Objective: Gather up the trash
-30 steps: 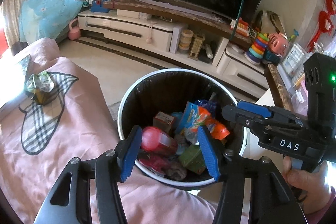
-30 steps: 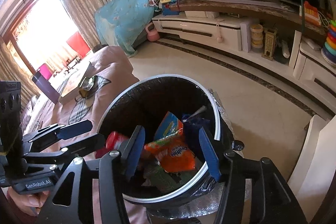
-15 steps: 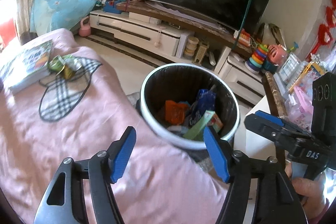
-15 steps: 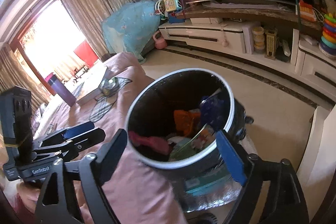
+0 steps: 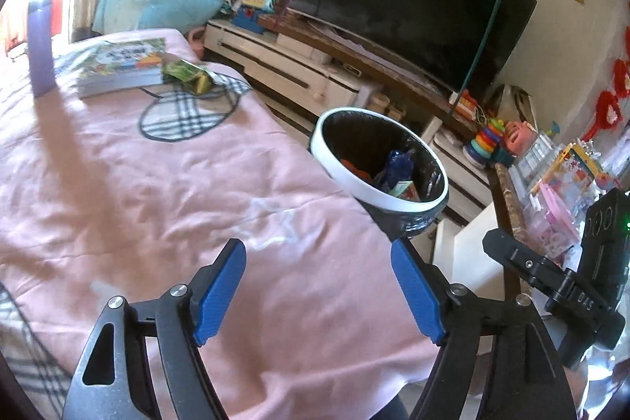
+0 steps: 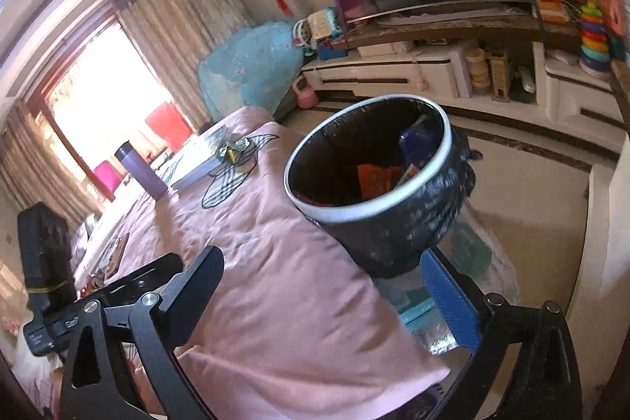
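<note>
Both grippers (image 5: 318, 292) (image 6: 327, 296) empty, bin (image 5: 356, 184) beyond fingers (image 5: 220, 288)

Both grippers are black frames with silver screws; the left gripper (image 5: 318, 292) carries blue ribbed fingers (image 5: 220, 292), as does the right gripper (image 6: 323, 296).

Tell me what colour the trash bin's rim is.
White, around a black-lined trash bin; clearest in the left wrist view.

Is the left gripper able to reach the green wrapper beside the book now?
Probably yes: the left gripper is open and only bare pink cover lies between it and the green wrapper, though far off.
</note>
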A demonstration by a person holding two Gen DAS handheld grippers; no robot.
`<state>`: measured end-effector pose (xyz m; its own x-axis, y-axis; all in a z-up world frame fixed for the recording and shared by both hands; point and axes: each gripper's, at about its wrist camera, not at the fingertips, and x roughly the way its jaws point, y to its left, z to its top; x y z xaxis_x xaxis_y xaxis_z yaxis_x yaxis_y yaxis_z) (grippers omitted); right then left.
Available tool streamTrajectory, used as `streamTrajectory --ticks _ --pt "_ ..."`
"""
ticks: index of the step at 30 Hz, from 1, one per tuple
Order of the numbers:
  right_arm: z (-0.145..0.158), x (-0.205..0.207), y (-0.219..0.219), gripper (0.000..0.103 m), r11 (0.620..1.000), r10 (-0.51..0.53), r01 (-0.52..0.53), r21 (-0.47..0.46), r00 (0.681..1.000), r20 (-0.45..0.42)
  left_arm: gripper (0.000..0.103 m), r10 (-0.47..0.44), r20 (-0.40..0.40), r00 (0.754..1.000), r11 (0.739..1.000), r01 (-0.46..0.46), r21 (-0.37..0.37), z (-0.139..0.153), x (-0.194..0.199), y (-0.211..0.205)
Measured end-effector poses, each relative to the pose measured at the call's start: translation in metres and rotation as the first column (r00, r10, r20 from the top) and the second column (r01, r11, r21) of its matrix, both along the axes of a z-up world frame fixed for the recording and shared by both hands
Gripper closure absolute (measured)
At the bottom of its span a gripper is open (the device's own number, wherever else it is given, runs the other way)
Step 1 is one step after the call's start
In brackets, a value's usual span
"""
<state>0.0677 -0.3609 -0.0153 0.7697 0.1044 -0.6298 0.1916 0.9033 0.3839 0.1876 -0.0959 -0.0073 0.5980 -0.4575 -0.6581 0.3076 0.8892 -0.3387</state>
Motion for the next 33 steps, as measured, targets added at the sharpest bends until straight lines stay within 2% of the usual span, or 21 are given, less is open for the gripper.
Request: streamTrajectory --ticks 4,7,10,11,14,17,19,24,28,33 --pt "0.005 -0.011 0.009 0.002 0.999 -0.035 0.036 -0.030 0.999 0.035 0.023 0.040 0.067 0.997 0.999 -0.040 0.002 0.014 -0.025 0.016" --pt "0.028 -0.020 0.019 0.002 0.995 -0.050 0.058 -0.079 0.994 0.099 0.021 0.057 0.127 0.990 0.998 -0.055 -0.014 0.027 -0.043 0.025" --pt "0.056 -0.028 0.028 0.002 0.989 -0.051 0.075 -0.130 0.982 0.184 0.008 0.081 0.213 0.974 0.997 -0.078 -0.021 0.045 -0.065 0.033" --pt "0.067 -0.033 0.033 0.000 0.984 -0.051 0.088 -0.158 0.973 0.223 0.001 0.096 0.247 0.964 0.995 -0.093 -0.023 0.049 -0.073 0.036" --pt "0.091 -0.053 0.051 0.000 0.956 -0.050 0.148 -0.252 0.933 0.356 0.001 0.165 0.355 0.920 0.985 -0.171 -0.015 0.059 -0.099 0.045" --pt "0.092 -0.065 0.066 0.000 0.924 -0.041 0.201 -0.325 0.897 0.439 0.001 0.216 0.398 0.892 0.972 -0.235 -0.001 0.053 -0.118 0.048" --pt "0.082 -0.067 0.070 0.000 0.914 -0.050 0.224 -0.339 0.890 0.453 0.001 0.234 0.428 0.873 0.964 -0.265 0.013 0.048 -0.130 0.049" --pt "0.057 -0.063 0.073 0.000 0.911 -0.052 0.225 -0.345 0.894 0.446 0.001 0.285 0.511 0.811 0.923 -0.376 0.083 0.032 -0.155 0.039" --pt "0.043 -0.063 0.073 0.000 0.910 -0.060 0.230 -0.344 0.896 0.441 0.001 0.286 0.506 0.814 0.913 -0.391 0.113 0.022 -0.155 0.024" --pt "0.035 -0.062 0.080 0.000 0.895 -0.052 0.223 -0.387 0.912 0.406 0.001 0.265 0.509 0.819 0.910 -0.386 0.147 0.020 -0.153 0.012"
